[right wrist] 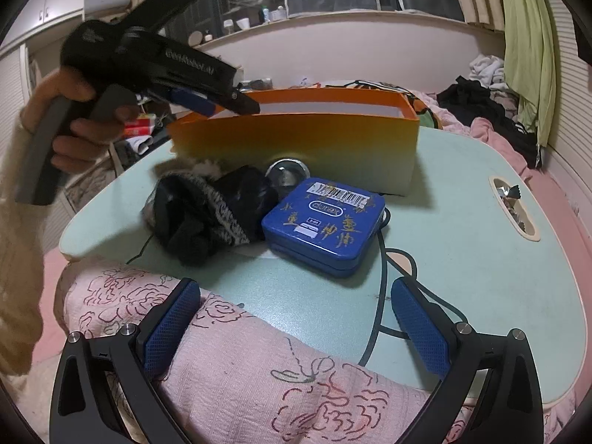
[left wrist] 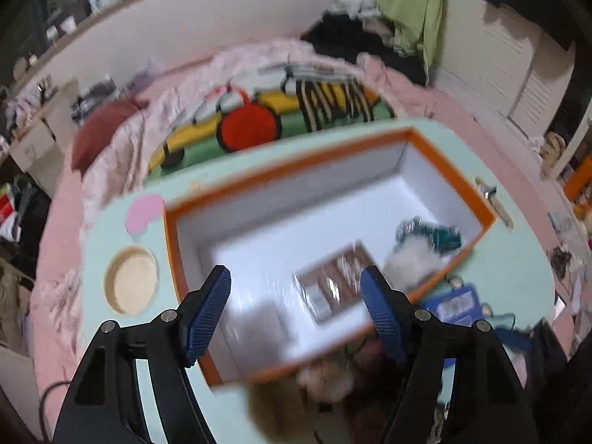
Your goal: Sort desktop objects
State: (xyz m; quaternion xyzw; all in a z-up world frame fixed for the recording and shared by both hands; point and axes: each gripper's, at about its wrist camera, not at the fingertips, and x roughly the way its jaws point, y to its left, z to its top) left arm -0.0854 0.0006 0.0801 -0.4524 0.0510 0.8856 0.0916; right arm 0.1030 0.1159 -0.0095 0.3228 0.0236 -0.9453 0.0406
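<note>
- Overhead, the left hand-held gripper (left wrist: 296, 309) hung agape, empty, above the orange box (left wrist: 449, 277).
- Right hand-held gripper (right wrist: 296, 329) stood wide, empty.
- Blue tin (right wrist: 323, 222) sat flat on the counter (right wrist: 462, 244).

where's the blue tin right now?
In the right wrist view the blue tin lies mid-table on the pale green table, just in front of the orange box, with the dark knitted bundle touching its left side.

Blue tin (right wrist: 322, 226) beside dark knit (right wrist: 207, 214), orange box (right wrist: 296, 148) behind, on table (right wrist: 462, 259)
</note>
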